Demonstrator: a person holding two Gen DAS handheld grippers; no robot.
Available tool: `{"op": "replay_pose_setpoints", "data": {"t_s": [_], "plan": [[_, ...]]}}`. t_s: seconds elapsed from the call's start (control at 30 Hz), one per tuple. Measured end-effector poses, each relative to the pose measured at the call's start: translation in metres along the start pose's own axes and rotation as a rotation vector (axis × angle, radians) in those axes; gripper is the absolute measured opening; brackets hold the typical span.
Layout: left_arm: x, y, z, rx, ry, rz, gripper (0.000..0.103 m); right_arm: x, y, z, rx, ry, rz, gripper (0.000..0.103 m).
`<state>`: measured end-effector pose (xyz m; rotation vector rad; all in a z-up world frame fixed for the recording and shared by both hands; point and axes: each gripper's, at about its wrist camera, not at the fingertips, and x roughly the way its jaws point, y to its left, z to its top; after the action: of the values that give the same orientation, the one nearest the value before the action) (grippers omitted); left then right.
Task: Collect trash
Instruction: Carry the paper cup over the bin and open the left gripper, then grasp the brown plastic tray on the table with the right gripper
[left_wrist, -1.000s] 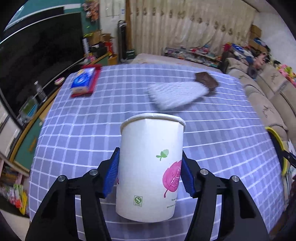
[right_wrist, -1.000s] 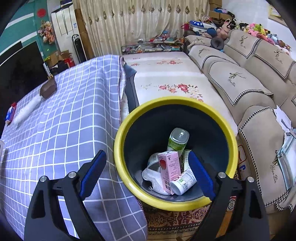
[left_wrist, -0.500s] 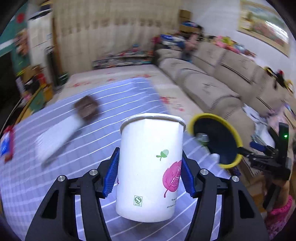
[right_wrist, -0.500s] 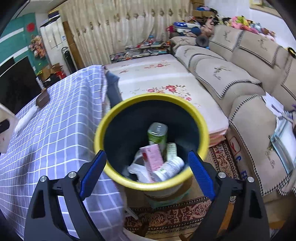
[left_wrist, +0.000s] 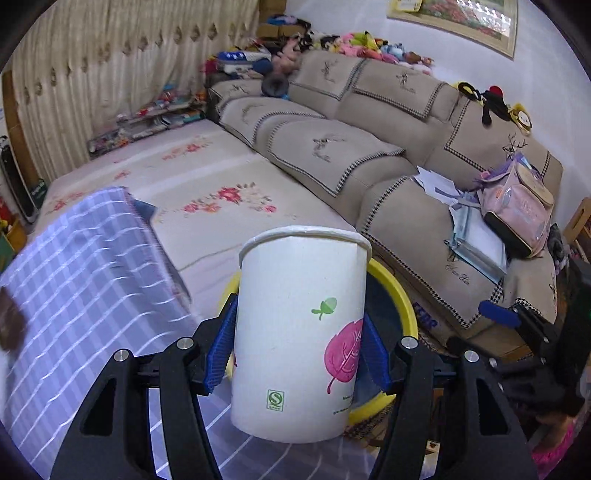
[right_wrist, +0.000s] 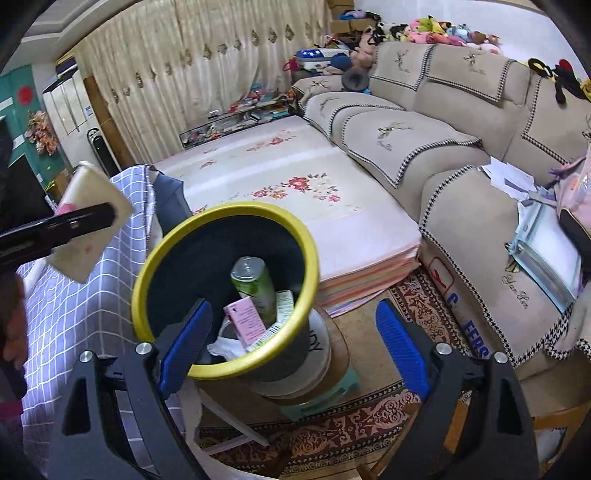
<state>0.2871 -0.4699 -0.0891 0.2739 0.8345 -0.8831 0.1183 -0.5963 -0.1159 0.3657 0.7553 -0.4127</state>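
A paper cup (left_wrist: 299, 339) is sitting upright between my left fingers (left_wrist: 218, 350), pads pressing its sides. Behind it the bin (left_wrist: 400, 306) is showing past its right side, the table (left_wrist: 85, 280) lying to the left, the sofa (left_wrist: 369, 162) beyond to the right. Between my right fingers (right_wrist: 184, 338), standing wide apart, the bin (right_wrist: 221, 221) is sitting ahead, with a can (right_wrist: 255, 284), a carton (right_wrist: 247, 319) and a bottle (right_wrist: 284, 304) lying in it.
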Motion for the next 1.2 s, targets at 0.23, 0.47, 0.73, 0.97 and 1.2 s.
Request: {"op": "replay_pose_setpoints", "data": {"t_s": [0.23,0.47,0.73,0.97,1.2], "plan": [[0.047,0.004,0.01,-0.044,0.051,-0.03,0.078,0.008,-0.008,-0.002,0.01,0.024,0.0,0.086],[0.007,0.032,-0.007,-0.095,-0.039,-0.027,0.086,0.011,0.001,-0.001,-0.004,0.032,0.017,0.086],[-0.116,0.128,-0.082,-0.263,-0.224,0.154,0.094,0.019,0.045,0.006,-0.085,0.046,0.083,0.087],[-0.184,0.226,-0.157,-0.422,-0.243,0.367,0.095,0.017,0.134,0.025,-0.239,0.028,0.208,0.087],[-0.218,0.285,-0.205,-0.458,-0.261,0.49,0.095,0.014,0.241,0.046,-0.361,-0.018,0.381,0.09]]}}
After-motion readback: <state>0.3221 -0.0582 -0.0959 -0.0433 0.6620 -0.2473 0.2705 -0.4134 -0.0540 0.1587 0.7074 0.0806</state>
